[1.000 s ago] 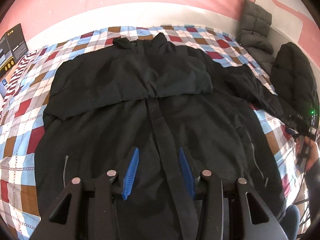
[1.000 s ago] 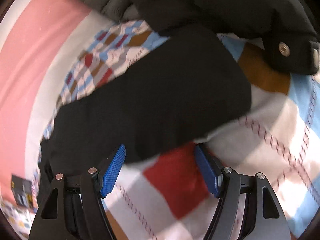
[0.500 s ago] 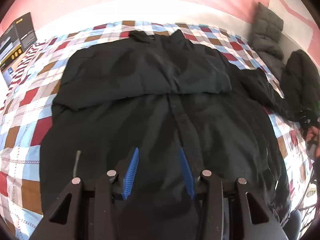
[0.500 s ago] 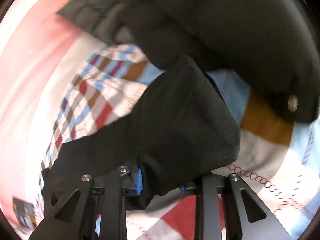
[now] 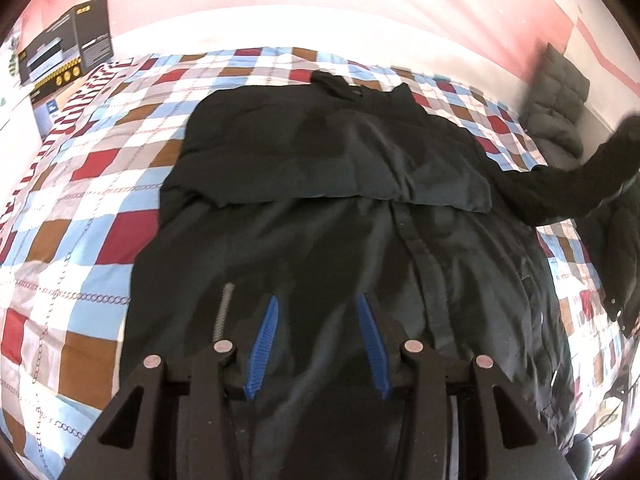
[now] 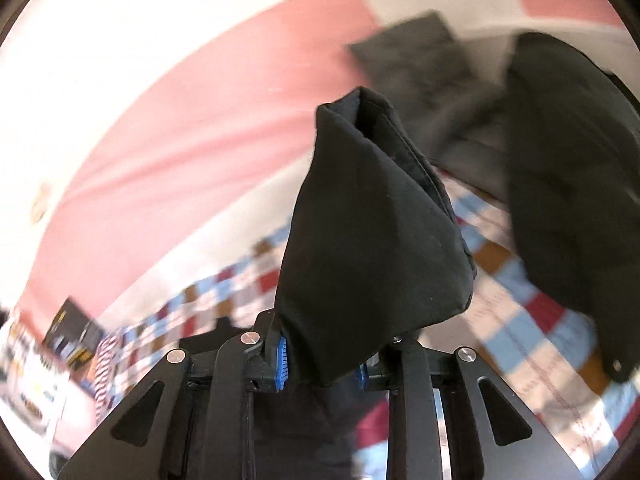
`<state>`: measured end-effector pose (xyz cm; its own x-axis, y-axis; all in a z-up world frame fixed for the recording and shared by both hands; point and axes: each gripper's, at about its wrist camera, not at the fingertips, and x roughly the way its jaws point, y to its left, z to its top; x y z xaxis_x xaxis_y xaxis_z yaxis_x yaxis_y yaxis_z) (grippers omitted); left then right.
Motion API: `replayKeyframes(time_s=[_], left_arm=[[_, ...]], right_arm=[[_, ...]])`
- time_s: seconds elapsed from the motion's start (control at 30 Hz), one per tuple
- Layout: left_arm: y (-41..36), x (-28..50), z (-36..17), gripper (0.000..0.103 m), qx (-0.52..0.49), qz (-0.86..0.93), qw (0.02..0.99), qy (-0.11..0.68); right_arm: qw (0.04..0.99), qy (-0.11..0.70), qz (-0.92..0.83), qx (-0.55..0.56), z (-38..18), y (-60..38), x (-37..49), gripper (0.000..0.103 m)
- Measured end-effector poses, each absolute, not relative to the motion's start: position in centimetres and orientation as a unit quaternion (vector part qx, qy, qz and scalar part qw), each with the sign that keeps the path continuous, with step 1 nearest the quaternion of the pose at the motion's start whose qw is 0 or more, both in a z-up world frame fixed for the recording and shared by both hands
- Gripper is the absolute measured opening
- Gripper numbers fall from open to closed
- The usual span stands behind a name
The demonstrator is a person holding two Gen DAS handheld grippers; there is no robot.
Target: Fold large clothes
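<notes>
A large black jacket [image 5: 328, 208] lies front up on the checked bedspread [image 5: 80, 200]. One sleeve is folded flat across its chest. The other sleeve [image 5: 580, 184] rises off the bed at the right edge of the left wrist view. My right gripper [image 6: 322, 360] is shut on that sleeve's cuff [image 6: 372, 220], which stands up in a bunched cone between the blue pads. My left gripper [image 5: 320, 344] hangs open over the jacket's lower front, beside the zip placket, with nothing clamped between its fingers.
A black printed box [image 5: 66, 52] stands at the bed's far left corner. A grey quilted garment [image 5: 560, 100] leans on the pink wall at the far right. Another black coat [image 6: 568, 160] lies in a heap on the bed's right side.
My right gripper shut on the sleeve cuff that lay on the bedspread and lifted it high off the bed. The left gripper drifted leftward over the jacket, still open.
</notes>
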<state>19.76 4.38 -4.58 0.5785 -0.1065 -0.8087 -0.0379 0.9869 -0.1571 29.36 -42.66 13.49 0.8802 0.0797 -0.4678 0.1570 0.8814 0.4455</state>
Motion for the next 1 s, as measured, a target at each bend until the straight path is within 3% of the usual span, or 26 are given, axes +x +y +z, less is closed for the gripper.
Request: replayKeyframes(time_s=[0.17,0.33,0.8,1.0], left_arm=[[6.6,19.3,-5.0,0.044,-0.093,-0.004,0.884,0.457],[9.0,19.2,-6.0,0.044,-0.108,0.018,0.882,0.458],[14.1,21.0,-7.3,0.044,-0.133,0.057,0.884,0.444],[14.1,21.7,-8.1,0.044,-0.141,0.051,0.882,0.447]], right_arm=[[0.945,0.250,0.048,0.205,15.7,-34.9,32.3,0.025],[0.938,0.280,0.118,0.169,14.4,-26.5,34.5,0.025],[0.874,0.433,0.204,0.086,0.9,-10.1,39.1,0.025],[0.854,0.472,0.207,0.070,-3.3,-7.9,39.3,0.036]])
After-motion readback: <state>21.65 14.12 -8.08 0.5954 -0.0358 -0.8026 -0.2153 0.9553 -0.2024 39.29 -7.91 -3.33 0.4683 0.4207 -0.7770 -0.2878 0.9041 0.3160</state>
